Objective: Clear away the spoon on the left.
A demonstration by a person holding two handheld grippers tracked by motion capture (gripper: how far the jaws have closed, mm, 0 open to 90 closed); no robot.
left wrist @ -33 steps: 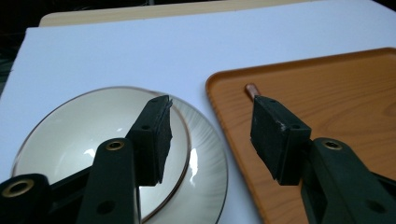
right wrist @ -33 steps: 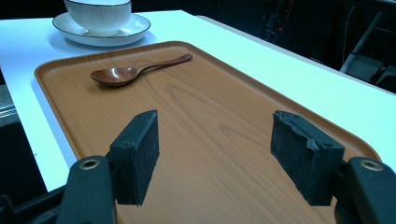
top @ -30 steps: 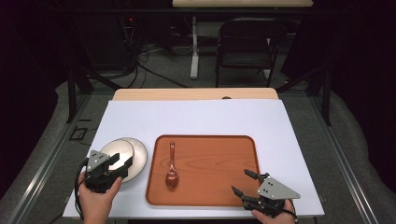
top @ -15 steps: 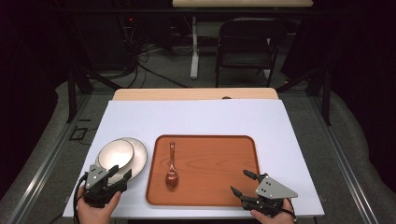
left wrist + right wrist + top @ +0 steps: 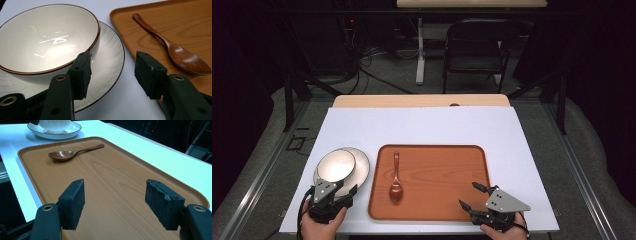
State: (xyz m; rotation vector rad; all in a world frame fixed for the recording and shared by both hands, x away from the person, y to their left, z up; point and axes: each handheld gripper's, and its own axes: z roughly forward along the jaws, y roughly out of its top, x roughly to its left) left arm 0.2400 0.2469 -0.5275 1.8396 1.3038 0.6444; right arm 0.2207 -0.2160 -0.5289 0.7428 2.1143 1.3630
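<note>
High view looks down on a white tabletop (image 5: 432, 125) with an orange-brown wooden tray (image 5: 437, 165) lying near its front edge, a little right of the middle. A dark wooden spoon (image 5: 395, 179) rests inside the tray close to the tray's left rim, its handle pointing to the far edge and its scoop toward the front. Just left of the tray, near the front-left corner of the tabletop, a white bowl (image 5: 335, 165) with a brown rim sits on a pale plate (image 5: 361, 165), set off-centre toward the plate's left side.

The left claw (image 5: 343, 189) hovers at the front edge just before the plate, held in a hand (image 5: 319, 227). Seen from the left gripper view, its jaws stand spread with nothing between them; the left jaw lies over the plate (image 5: 110, 62) next to the bowl's (image 5: 47, 37) near wall, the right jaw over the tray's (image 5: 180, 30) left rim, and the spoon (image 5: 180, 56) lies beyond it. I cannot tell whether the jaws touch anything.

The right claw (image 5: 471, 196) sits over the tray's front-right corner, held in the other hand (image 5: 504, 231). Right gripper view shows its jaws spread wide above the bare tray (image 5: 112, 185), empty, with the spoon (image 5: 72, 152) well beyond them.
</note>
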